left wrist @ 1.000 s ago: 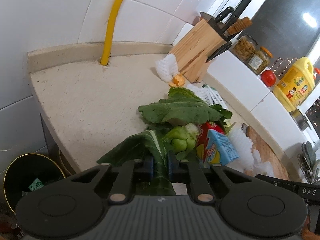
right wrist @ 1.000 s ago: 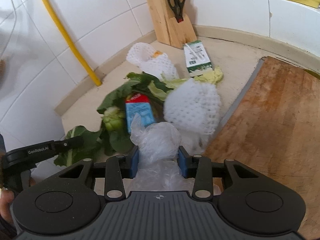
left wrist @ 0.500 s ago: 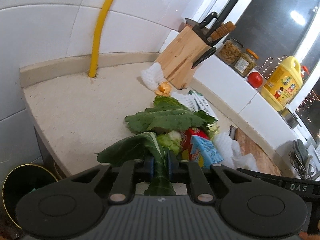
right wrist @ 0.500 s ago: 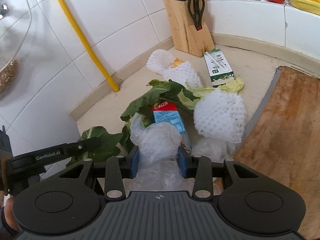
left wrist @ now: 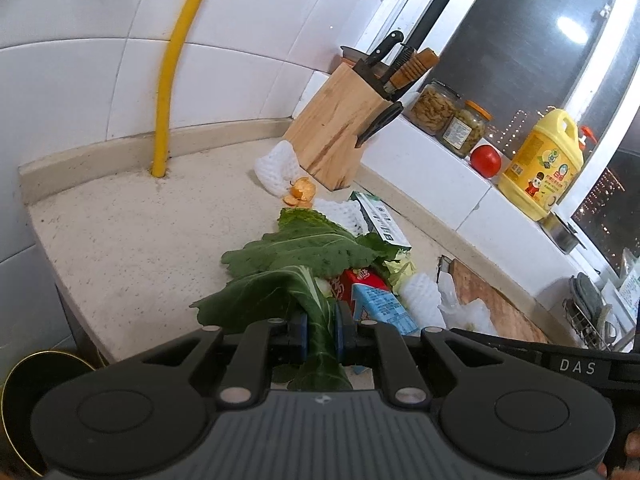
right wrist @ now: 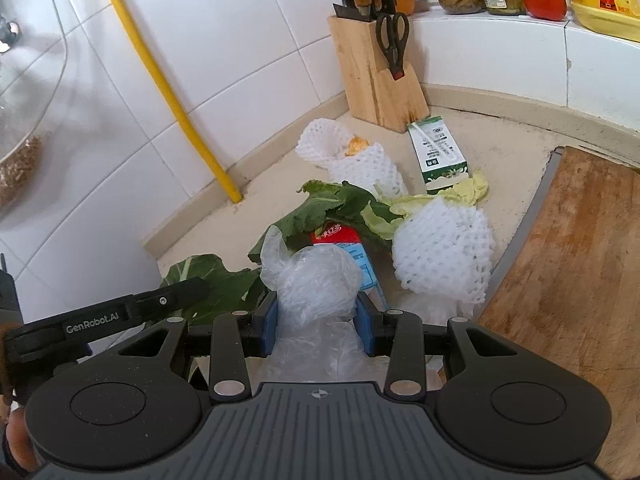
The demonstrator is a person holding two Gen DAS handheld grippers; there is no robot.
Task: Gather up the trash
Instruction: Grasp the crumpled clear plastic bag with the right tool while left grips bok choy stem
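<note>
My left gripper point(left wrist: 321, 330) is shut on the stalk of a dark green leaf point(left wrist: 276, 296), lifted above the counter's near corner. My right gripper point(right wrist: 316, 320) is shut on a crumpled clear plastic bag point(right wrist: 316, 284). On the counter behind lie a red and blue drink carton point(right wrist: 340, 240), more green leaves point(left wrist: 304, 244), white foam fruit nets point(right wrist: 444, 244), orange peel point(left wrist: 300, 192) and a green and white carton point(right wrist: 438, 154). The left gripper's arm point(right wrist: 120, 312) shows at the left of the right wrist view.
A wooden knife block point(left wrist: 340, 128) stands in the corner by a yellow pipe point(left wrist: 170, 68). A wooden cutting board point(right wrist: 576, 264) lies right. Jars, a tomato point(left wrist: 485, 160) and a yellow oil jug point(left wrist: 544, 164) sit on the ledge. A dark bin point(left wrist: 24, 400) sits below the counter edge.
Both grippers have risen slightly with their loads; the leaf hangs clear of the pile. The grips have not changed.
</note>
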